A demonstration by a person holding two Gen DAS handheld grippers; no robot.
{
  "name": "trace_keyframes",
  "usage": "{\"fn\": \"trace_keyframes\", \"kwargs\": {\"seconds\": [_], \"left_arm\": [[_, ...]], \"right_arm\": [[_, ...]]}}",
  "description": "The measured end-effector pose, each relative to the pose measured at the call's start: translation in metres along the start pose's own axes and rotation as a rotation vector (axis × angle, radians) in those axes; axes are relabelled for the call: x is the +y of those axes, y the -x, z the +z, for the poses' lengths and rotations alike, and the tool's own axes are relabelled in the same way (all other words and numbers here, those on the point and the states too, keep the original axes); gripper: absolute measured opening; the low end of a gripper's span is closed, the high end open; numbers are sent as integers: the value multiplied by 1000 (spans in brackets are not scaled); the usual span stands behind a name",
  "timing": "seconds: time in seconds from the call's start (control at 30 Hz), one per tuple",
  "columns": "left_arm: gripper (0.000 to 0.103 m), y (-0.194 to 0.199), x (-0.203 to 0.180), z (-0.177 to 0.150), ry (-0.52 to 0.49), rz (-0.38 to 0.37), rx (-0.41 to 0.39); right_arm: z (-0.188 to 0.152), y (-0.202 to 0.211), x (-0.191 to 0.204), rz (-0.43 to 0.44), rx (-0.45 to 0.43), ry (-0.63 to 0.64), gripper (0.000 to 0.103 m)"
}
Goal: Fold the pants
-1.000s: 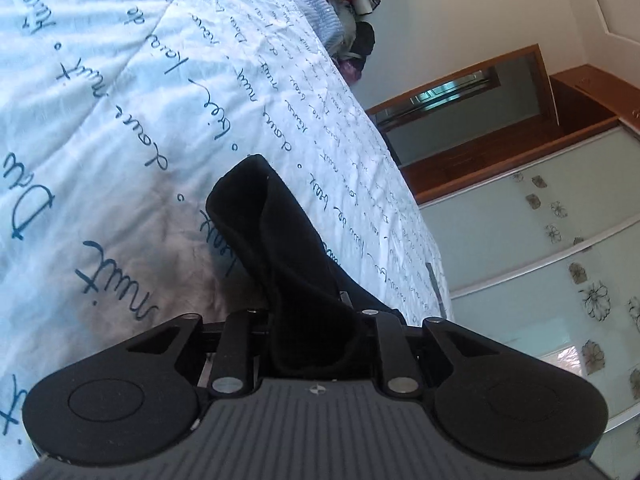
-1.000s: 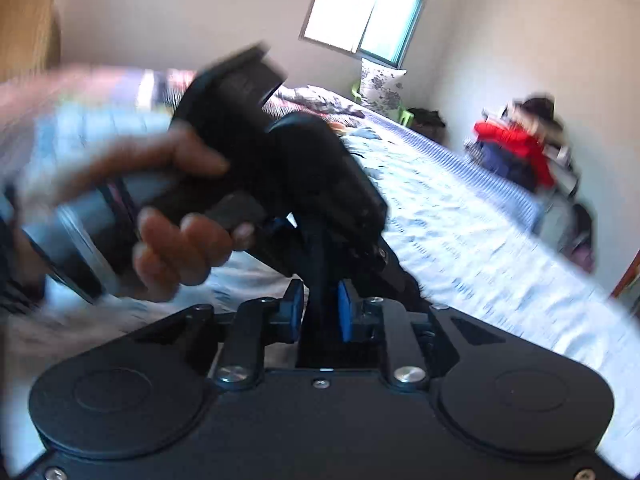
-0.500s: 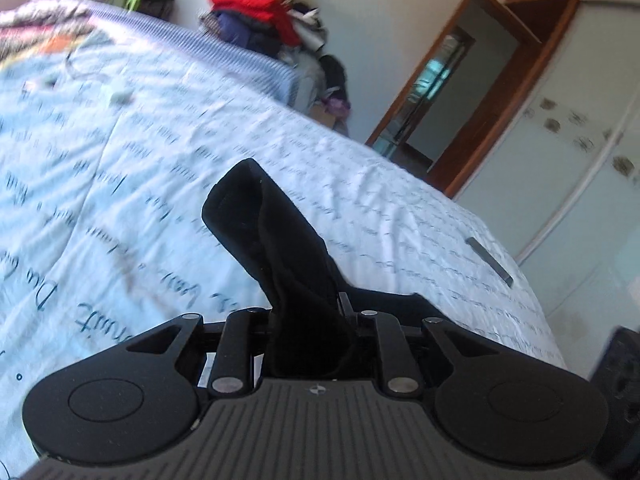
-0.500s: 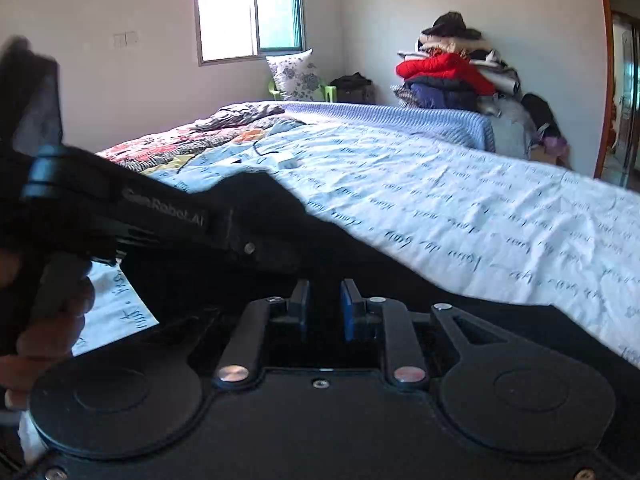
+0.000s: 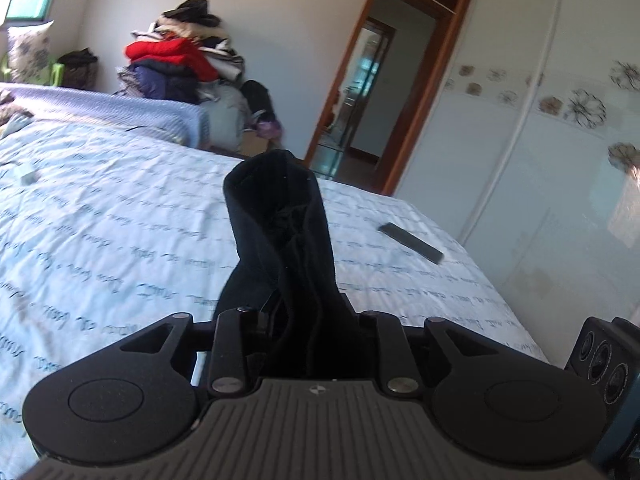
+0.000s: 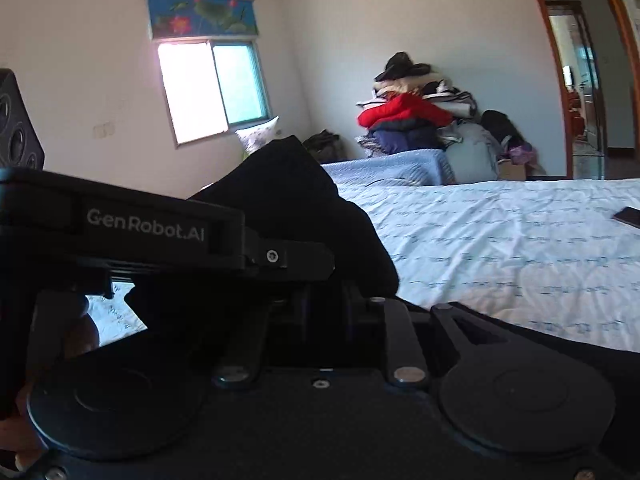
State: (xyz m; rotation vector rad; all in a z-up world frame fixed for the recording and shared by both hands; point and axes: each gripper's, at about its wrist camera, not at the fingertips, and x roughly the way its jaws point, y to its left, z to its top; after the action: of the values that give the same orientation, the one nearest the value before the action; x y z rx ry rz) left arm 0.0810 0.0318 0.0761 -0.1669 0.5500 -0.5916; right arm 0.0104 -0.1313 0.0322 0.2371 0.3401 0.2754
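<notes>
Between our left gripper (image 5: 308, 332) fingers the black pants (image 5: 280, 232) stand bunched, clamped tight; our right gripper (image 6: 326, 316) likewise pinches them above the bed (image 6: 500, 248).

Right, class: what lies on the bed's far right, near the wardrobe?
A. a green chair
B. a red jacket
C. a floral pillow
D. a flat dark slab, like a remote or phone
D: a flat dark slab lies on the light blue bedspread, apart from the black pants.
</notes>
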Motion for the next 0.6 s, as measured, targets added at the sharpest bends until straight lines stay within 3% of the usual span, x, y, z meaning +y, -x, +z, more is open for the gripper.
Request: {"fn": "trace_keyframes", "kwargs": {"seconds": [0.6], "left_arm": [[40, -100, -155, -50, -202, -177, 155]], "right_arm": [[-45, 82, -136, -147, -36, -360, 20]]}}
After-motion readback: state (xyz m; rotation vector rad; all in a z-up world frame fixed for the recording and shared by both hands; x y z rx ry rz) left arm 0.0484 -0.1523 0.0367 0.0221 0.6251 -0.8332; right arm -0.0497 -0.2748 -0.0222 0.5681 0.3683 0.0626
